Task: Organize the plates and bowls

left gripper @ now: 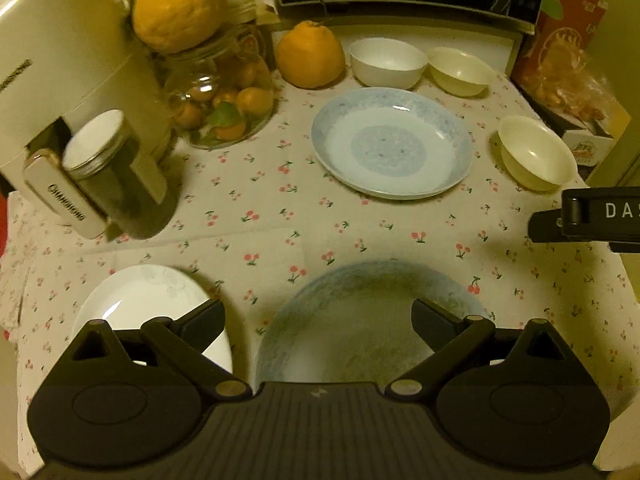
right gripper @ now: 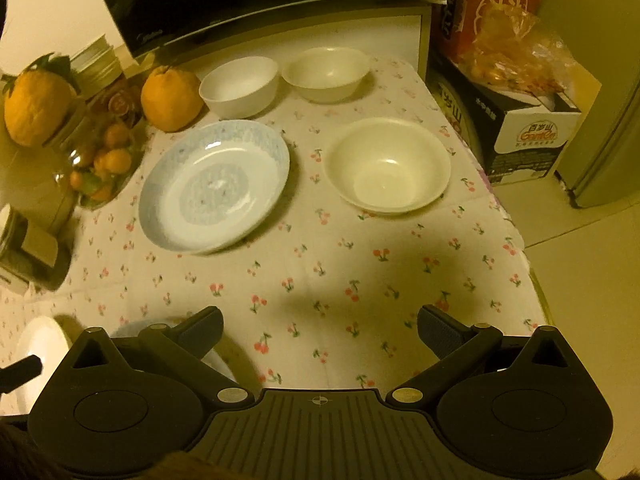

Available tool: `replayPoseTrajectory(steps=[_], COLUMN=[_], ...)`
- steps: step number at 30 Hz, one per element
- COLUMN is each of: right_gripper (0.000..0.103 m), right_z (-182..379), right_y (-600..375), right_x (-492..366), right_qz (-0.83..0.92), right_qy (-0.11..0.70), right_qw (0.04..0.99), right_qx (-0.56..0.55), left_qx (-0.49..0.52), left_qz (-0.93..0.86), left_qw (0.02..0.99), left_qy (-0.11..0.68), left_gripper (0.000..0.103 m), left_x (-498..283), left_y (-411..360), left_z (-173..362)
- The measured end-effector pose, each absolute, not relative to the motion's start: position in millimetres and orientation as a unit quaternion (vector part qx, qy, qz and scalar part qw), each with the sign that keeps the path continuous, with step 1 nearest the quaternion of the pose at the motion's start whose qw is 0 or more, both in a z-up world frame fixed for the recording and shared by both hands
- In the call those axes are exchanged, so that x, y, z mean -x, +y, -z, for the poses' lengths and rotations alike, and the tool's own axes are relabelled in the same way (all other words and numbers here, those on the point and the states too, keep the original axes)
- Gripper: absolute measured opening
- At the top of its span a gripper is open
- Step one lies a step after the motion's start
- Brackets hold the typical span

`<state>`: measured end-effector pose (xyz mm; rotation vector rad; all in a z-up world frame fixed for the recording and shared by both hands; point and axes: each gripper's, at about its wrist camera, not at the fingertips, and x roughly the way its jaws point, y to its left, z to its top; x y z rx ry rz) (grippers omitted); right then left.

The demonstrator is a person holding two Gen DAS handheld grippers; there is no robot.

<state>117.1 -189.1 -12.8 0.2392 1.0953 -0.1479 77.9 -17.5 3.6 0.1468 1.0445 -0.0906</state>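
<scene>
Glossy plates and bowls are sitting spread over the cherry-print tablecloth (right gripper: 320, 280).

A round blue-patterned plate (right gripper: 214, 186) is lying mid-table, three smooth bowls (right gripper: 387, 166) nearer the far and right edges. The left gripper (left gripper: 318, 322) is hovering with fingers apart over a second blue plate (left gripper: 360, 320) at the near edge; the right gripper (right gripper: 320, 330) is gaping, holding nothing. A glass jar (left gripper: 224, 96) is holding small oranges.

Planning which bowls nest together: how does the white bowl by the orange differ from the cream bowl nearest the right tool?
The white bowl is bright white with steeper walls; the cream bowl is yellowish, with a wider, flared rim. The white bowl sits at the back beside the orange; the cream bowl stands alone, nearer. Both are upright and empty.
</scene>
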Motion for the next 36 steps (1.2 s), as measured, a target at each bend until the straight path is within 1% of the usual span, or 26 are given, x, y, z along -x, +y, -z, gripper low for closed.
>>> replayPoseTrajectory(steps=[5,8,13,20,24,29,33,36], right_gripper=[0.103,0.103,0.103,0.103,0.103,0.103,0.102,0.101], right_z=[21,24,29,39,50,67,73,79], right_y=[-192,-194,-194,-200,-201,-206,-208,-209], right_x=[-129,-137,-150,-171,-184,-194,-199,-201], right_qz=[0.07,0.063,0.051,0.028,0.008,-0.01,-0.008,-0.002], right_qy=[0.522,0.523,0.52,0.512,0.501,0.486,0.468,0.46], right_qw=[0.841,0.838,0.84,0.831,0.826,0.811,0.812,0.812], right_qx=[-0.128,-0.14,-0.149,-0.217,-0.259,-0.327,-0.35,-0.36], left_qx=[-0.061,-0.04,-0.036,0.0,-0.003,0.019,0.053,0.074], left_qz=[0.042,0.045,0.036,0.022,0.017,0.036,0.045,0.047], left_qw=[0.862,0.861,0.877,0.873,0.879,0.888,0.889,0.89], left_qy=[0.501,0.506,0.479,0.487,0.476,0.457,0.452,0.448], left_gripper=[0.1,0.1,0.101,0.099,0.093,0.087,0.082,0.076], left_x=[-94,-105,-123,-158,-170,-182,-191,-197], left_y=[-18,-14,-14,-5,-6,-6,-4,-2], left_z=[-4,-3,-7,4,10,16,23,29])
